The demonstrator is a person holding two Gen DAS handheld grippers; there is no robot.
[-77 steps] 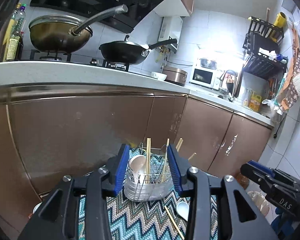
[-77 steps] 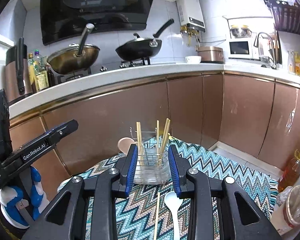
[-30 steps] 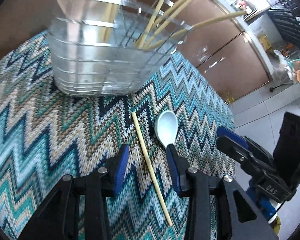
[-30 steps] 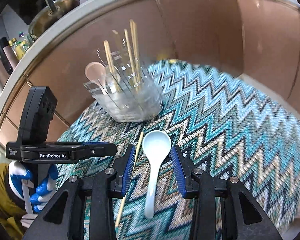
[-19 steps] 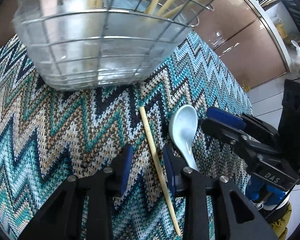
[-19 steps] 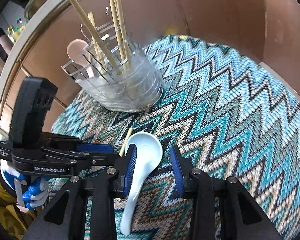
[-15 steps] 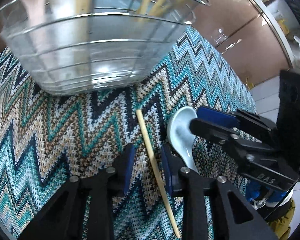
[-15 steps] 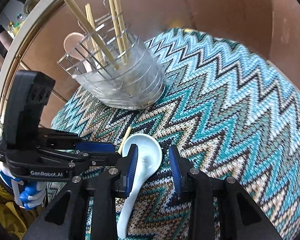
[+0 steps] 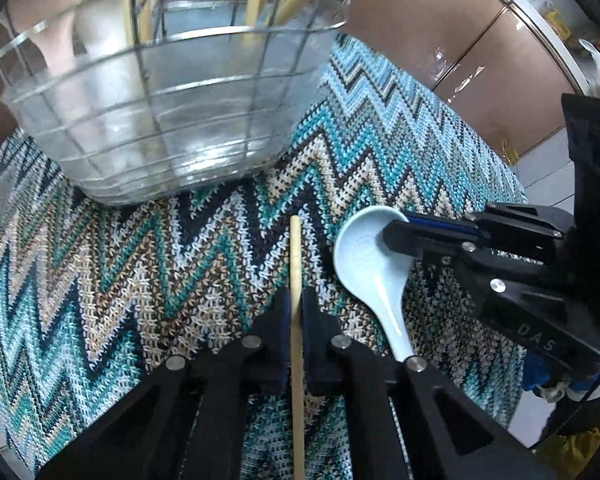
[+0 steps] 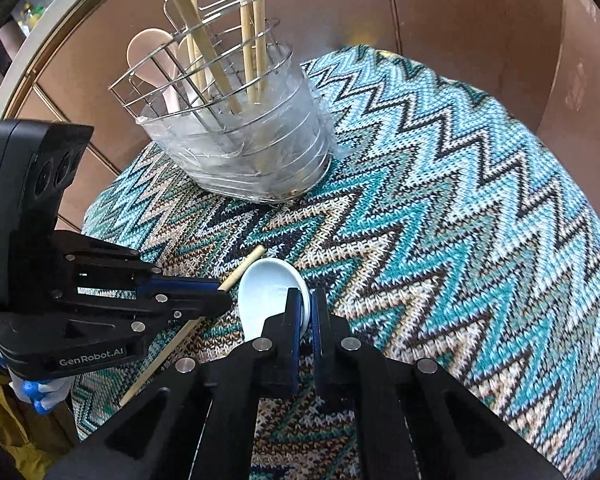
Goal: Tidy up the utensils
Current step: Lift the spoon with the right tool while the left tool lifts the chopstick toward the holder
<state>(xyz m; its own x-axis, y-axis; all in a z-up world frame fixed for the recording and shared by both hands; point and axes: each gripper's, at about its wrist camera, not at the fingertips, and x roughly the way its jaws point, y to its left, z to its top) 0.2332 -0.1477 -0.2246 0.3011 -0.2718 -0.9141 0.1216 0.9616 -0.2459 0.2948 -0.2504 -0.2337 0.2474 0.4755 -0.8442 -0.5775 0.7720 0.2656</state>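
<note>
chopstick [image 9: 296, 256] pinched in left gripper [image 9: 296, 300], spoon [image 10: 270, 284] rim in right gripper [image 10: 306, 300]

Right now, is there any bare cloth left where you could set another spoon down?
Yes: the zigzag cloth is bare to the right of the wire utensil holder, out to its edge. It is crowded in front of the holder: the left gripper pinches a chopstick and the right gripper a pale spoon.

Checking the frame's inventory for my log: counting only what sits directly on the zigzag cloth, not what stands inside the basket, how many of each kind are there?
chopstick: 1
spoon: 1
wire basket: 1
Total: 3
</note>
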